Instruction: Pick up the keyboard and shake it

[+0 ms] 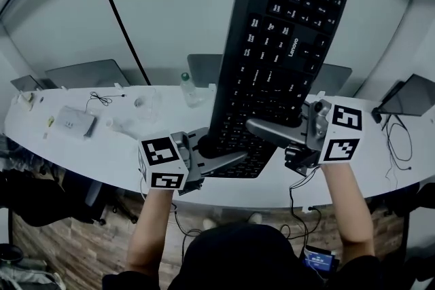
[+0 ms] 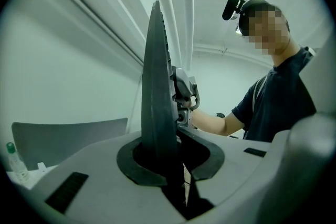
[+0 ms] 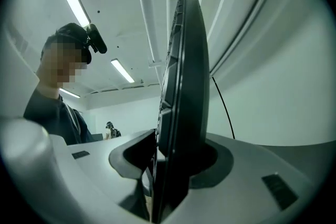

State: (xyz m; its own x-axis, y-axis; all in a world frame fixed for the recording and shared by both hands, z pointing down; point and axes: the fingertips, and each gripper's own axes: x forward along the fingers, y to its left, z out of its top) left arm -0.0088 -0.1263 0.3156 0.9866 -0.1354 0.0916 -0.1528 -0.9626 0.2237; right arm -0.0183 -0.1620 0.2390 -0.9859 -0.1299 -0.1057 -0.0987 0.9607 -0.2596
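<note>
While the keyboard (image 1: pixel 272 58) stood nearly on end in the air above the bench's (image 1: pixel 88 153) near edge, clear of its top, the left claw (image 1: pixel 221 158) was clamped narrow on the lower end's left rim. The right claw (image 1: pixel 262 129) gripped the opposite rim at a wider set, and the board filled both gaps. Lift judged complete; shaking in hand. For this step: both grips should be firm, as the wide right one might let the board slip. Both hands should move together in short strokes so the board does not twist between claws, working above the near edge, away from the bottle (image 1: pixel 185 81) by the far edge.
</note>
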